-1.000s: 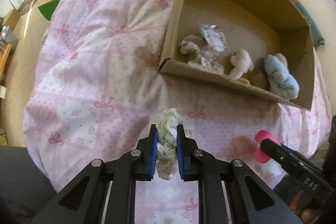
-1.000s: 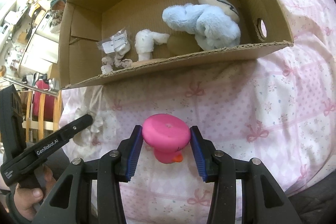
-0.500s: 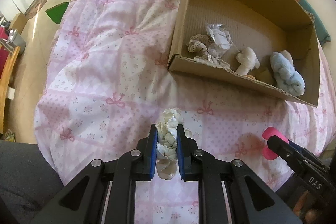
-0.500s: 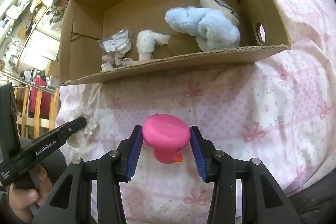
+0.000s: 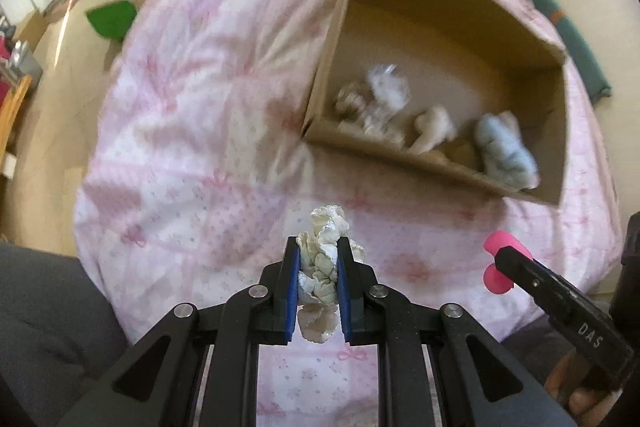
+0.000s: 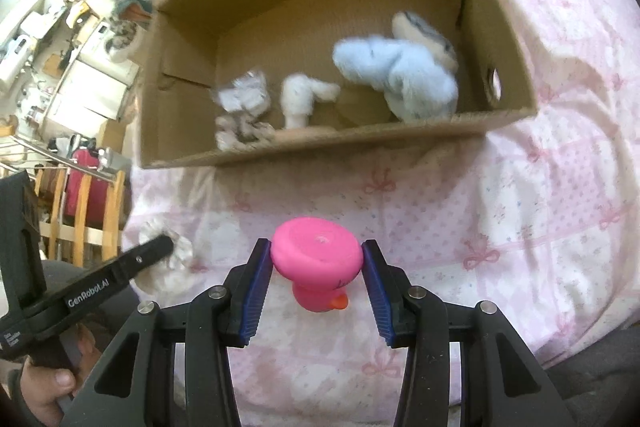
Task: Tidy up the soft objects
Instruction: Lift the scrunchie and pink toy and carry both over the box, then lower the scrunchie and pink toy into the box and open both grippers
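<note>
L gripper: fingers clenched tight on a cream lace scrunchie, pads squashing it thin, ruffles bulging out above and below. V. light, all cloth, no stiffness; it won't slip but can snag on the pad ridges when let go, so prob. needs a small shake. Mid-body pinch is fine, nowhere better to take it.

R gripper: fingers grasping a pink rubber duck across its wide round part, orange beak poking out below. Light, hollow-looking, squashy but springy; smooth skin, so could pop out if squeezed harder. The widest part, as now, looks the safest hold.

Both items hang clear above the pink quilted bed, near its front edge.

Beyond them, cardboard box sits on the bed toward the far edge, open top. Inside, along its near wall: blue plush, small white plush, bagged bits. Room free in the box's back half, prob. best drop zone.
</note>
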`<state>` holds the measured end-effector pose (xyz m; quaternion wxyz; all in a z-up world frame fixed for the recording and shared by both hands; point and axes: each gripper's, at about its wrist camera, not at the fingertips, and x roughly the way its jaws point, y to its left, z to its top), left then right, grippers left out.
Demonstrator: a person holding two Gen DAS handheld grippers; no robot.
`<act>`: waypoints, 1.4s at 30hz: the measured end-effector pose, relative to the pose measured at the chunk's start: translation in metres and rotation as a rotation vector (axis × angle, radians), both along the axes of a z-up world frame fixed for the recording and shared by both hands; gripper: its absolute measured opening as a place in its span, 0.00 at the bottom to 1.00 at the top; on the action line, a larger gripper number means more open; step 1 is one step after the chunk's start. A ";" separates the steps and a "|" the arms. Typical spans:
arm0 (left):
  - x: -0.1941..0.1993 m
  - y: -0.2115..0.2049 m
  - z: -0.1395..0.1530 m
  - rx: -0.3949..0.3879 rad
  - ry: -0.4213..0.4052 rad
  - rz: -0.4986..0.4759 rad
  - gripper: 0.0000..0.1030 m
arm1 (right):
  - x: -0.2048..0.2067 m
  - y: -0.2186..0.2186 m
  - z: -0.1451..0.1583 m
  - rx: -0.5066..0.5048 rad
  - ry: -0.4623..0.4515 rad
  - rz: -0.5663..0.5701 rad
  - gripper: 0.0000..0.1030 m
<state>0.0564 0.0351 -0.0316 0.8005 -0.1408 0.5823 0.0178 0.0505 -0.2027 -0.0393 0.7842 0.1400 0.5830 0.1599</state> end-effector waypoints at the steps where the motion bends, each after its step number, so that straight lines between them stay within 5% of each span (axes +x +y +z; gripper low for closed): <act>1: 0.000 0.000 0.011 0.016 -0.035 -0.006 0.15 | 0.000 -0.002 0.009 0.011 -0.016 0.002 0.47; 7: 0.023 -0.005 0.065 0.106 -0.205 -0.045 0.15 | 0.012 -0.011 0.058 0.053 -0.145 0.003 0.47; 12: 0.056 -0.010 0.077 0.125 -0.263 -0.079 0.15 | 0.038 -0.014 0.076 0.070 -0.228 0.002 0.47; 28: 0.094 -0.039 0.012 0.189 -0.240 -0.143 0.15 | 0.071 -0.004 0.012 0.057 -0.141 0.022 0.47; 42: 0.093 -0.036 0.005 0.156 -0.225 -0.144 0.16 | 0.074 -0.002 0.001 0.056 -0.103 0.028 0.47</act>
